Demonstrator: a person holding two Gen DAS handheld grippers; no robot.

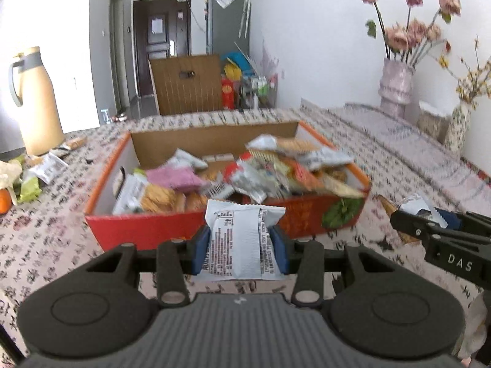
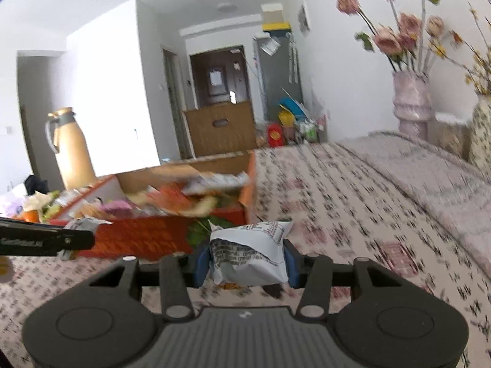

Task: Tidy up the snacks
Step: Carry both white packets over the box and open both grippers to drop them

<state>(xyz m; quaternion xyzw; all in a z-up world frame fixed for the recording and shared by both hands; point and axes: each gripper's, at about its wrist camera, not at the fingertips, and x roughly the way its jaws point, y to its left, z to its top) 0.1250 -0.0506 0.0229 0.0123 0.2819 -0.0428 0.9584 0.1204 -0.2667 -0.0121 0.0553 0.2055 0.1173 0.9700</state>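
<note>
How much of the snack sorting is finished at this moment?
Done: the red box already holds many packets. In hand: the left tongs grip a white snack packet just before the box, and the right tongs grip another white packet. Left: both need dropping in, plus loose packets near the thermos.

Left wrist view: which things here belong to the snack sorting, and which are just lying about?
Job: left gripper holding a white snack packet; right gripper holding a crumpled packet; red box of snacks.

Lying about: thermos, flower vase, orange.
</note>
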